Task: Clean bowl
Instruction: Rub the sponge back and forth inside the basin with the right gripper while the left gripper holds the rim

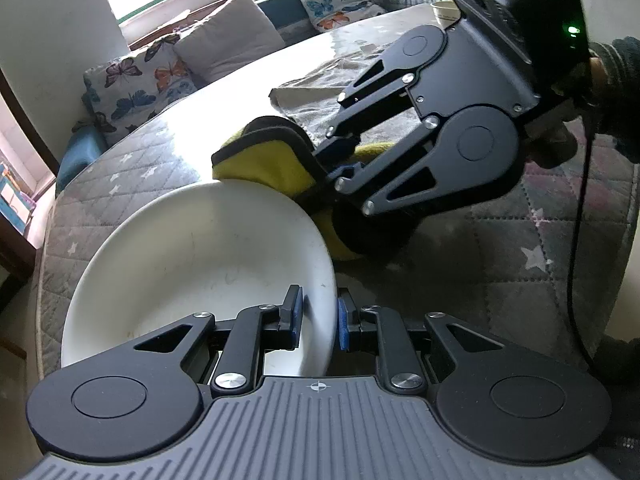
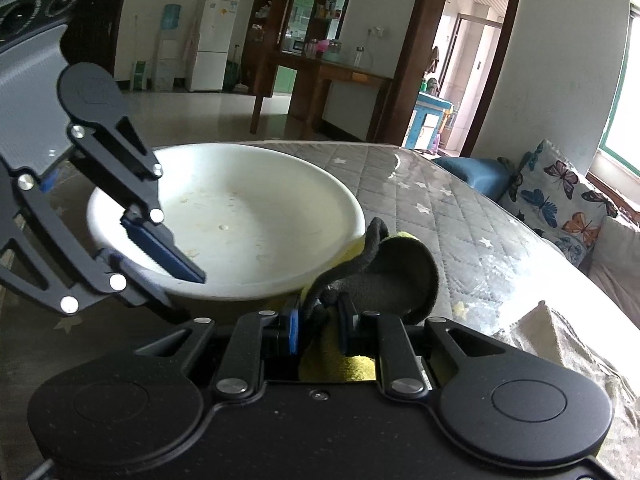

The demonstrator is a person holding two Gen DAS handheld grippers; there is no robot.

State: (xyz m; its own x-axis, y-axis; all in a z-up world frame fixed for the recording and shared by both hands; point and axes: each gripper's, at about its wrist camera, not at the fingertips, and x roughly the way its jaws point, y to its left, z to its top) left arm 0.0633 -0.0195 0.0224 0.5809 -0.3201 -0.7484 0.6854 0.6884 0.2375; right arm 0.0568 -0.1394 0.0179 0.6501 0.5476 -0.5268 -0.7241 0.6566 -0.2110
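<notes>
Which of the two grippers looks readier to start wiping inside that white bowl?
The right gripper. It already pinches the yellow cloth, which rests against the bowl rim. The left gripper straddles the bowl's rim, so it is better placed to steady it.

bowl (image 1: 192,248): white, smooth, faintly glossy, like ceramic or hard plastic; small dried specks on the inner surface.
cloth (image 1: 272,164): yellow fuzzy fabric, matt, with a black stitched edge; dark grey fleecy reverse side.
left gripper (image 1: 320,312): matt black plastic links, bright metal screws, blue ridged rubbery pads; grey ribbed plastic body.
right gripper (image 2: 316,320): same matt black finish, metal screws.
table cover (image 1: 520,248): grey quilted fabric with stars under a glossy clear film.
rag (image 1: 316,92): pale, rough, matt cloth.
</notes>
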